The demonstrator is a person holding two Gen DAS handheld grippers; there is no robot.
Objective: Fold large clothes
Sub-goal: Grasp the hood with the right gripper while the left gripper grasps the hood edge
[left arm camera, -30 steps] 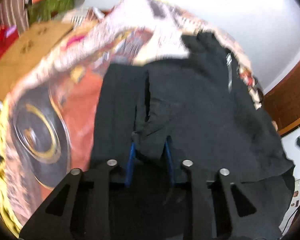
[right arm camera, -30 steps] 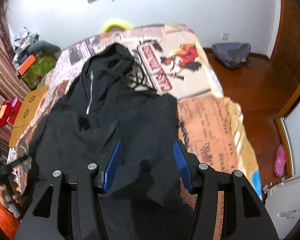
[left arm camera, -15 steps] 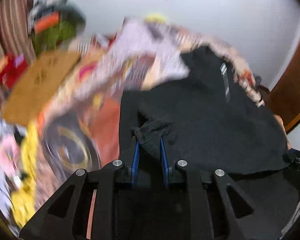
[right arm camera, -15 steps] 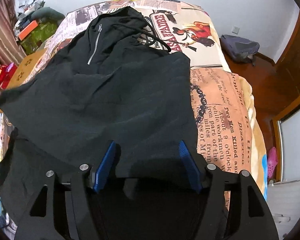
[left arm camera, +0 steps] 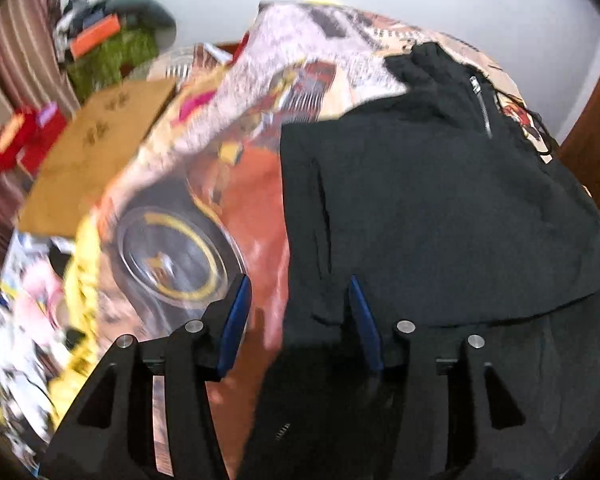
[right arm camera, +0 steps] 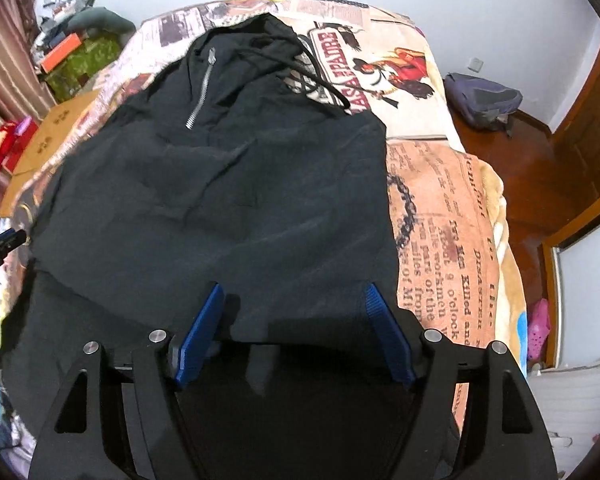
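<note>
A black hooded garment (right arm camera: 220, 200) lies spread on a bed whose cover (right arm camera: 452, 216) is printed like old newspaper. Its lower part is already turned up over the body, so that a folded edge runs across the near side in both wrist views; the hood, zip (right arm camera: 200, 92) and drawstring point toward the far wall. One fold therefore appears done. The sides, sleeves and hood seem still to be brought in, though the sleeves cannot be made out. The left gripper (left arm camera: 298, 320) has its fingers opening, the garment's left edge lying loose between them, pressed by neither pad. The right gripper (right arm camera: 296, 332) is likewise opening, wide, above the folded edge and gripping nothing. Legible print on the cover: "Killed", "o'clock", "Disaster" and a banner reading roughly "CASA PPADRE". No brand shows on the garment.
</note>
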